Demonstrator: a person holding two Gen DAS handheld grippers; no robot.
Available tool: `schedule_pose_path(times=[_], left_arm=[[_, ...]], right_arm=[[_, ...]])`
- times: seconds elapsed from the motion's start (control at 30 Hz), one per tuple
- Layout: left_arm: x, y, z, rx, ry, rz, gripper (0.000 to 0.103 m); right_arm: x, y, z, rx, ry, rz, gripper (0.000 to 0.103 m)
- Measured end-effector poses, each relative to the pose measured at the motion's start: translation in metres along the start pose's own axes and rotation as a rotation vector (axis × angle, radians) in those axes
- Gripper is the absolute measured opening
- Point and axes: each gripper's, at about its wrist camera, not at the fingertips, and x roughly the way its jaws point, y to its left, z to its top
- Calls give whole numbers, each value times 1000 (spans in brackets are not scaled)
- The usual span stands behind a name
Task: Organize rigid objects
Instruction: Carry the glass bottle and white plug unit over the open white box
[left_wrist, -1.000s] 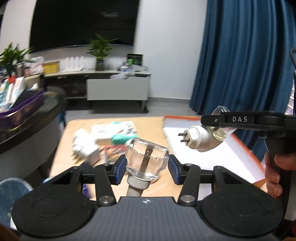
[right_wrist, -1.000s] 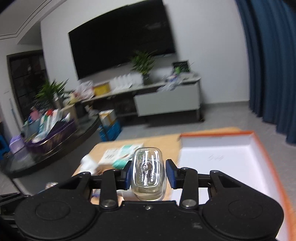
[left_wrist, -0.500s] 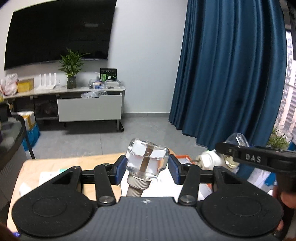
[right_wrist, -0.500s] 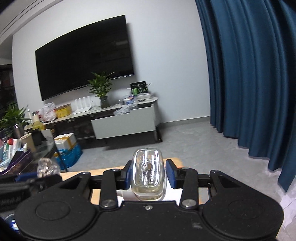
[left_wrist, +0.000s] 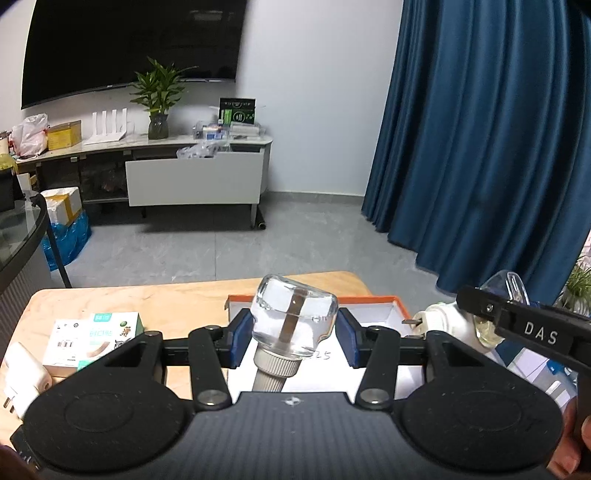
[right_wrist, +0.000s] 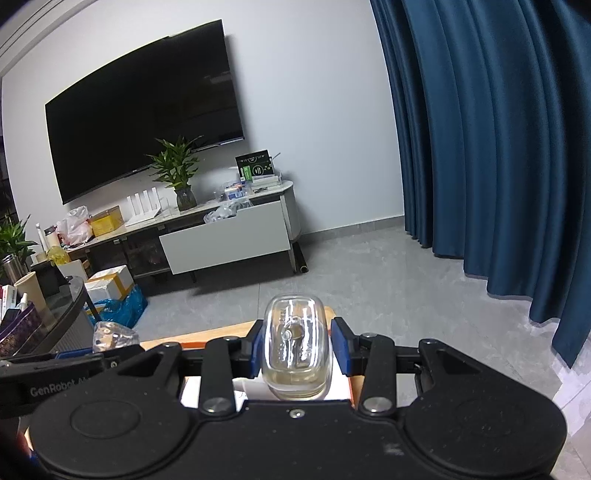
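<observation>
Blue curtain (left_wrist: 480, 129) filled the right of both views, black wall screen (right_wrist: 144, 125) hung at left above a low cabinet (left_wrist: 192, 177) carrying a potted plant (left_wrist: 159, 99) and a green-printed box (left_wrist: 237, 110), its lettering too small to read. Wooden desk (left_wrist: 147, 302) spread wide in the left wrist view only; barely a sliver of it caught from the right wrist. Sat on the desk's right part: a white tray with orange rim (left_wrist: 384, 299), with handwritten digits on its floor, possibly "25", partly hidden. Seen only from the left wrist: a green-and-white carton (left_wrist: 96, 336) on the desk's left part, its print illegible, and just beside it, at the picture's edge, a white plug adapter (left_wrist: 22, 376).

Left gripper (left_wrist: 294, 341) hung above the tray's near edge, blue-padded fingers (left_wrist: 236, 341) clenched on a clear glass bottle (left_wrist: 293, 321) with a ribbed grey cap, tilted, a brown strip inside. Right gripper (right_wrist: 297, 350) hung over the tray too, fingers (right_wrist: 341, 350) clamped on a second glass bottle with yellowish liquid (right_wrist: 295, 354), upright between the pads.

Read "DAS" in white on the right gripper's side from the left wrist view, a white plug-in body jutting from its bottle toward the tray, prongs showing. Read "GenRobot" on the left gripper's side from the right wrist view, remainder cut off. Glimpsed a hand (left_wrist: 569, 446) low at right.
</observation>
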Motion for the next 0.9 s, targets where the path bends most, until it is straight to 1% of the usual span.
schedule_pose_path(times=[0.2, 0.33, 0.43, 0.53, 0.6, 0.9], left_arm=[[9, -1, 1, 19, 27, 34, 50], [12, -3, 0, 36, 38, 42, 50], [14, -3, -2, 29, 49, 44, 50], [14, -7, -3, 67, 51, 51, 50], [16, -6, -3, 61, 52, 52, 50], [25, -8, -6, 30, 84, 56, 50]], right_arm=[[22, -4, -1, -16, 23, 11, 46], [31, -5, -3, -26, 42, 6, 46], [38, -4, -2, -35, 51, 5, 46], [40, -3, -2, -31, 60, 19, 46], [41, -4, -2, -31, 58, 26, 46], [53, 1, -2, -48, 70, 4, 46]])
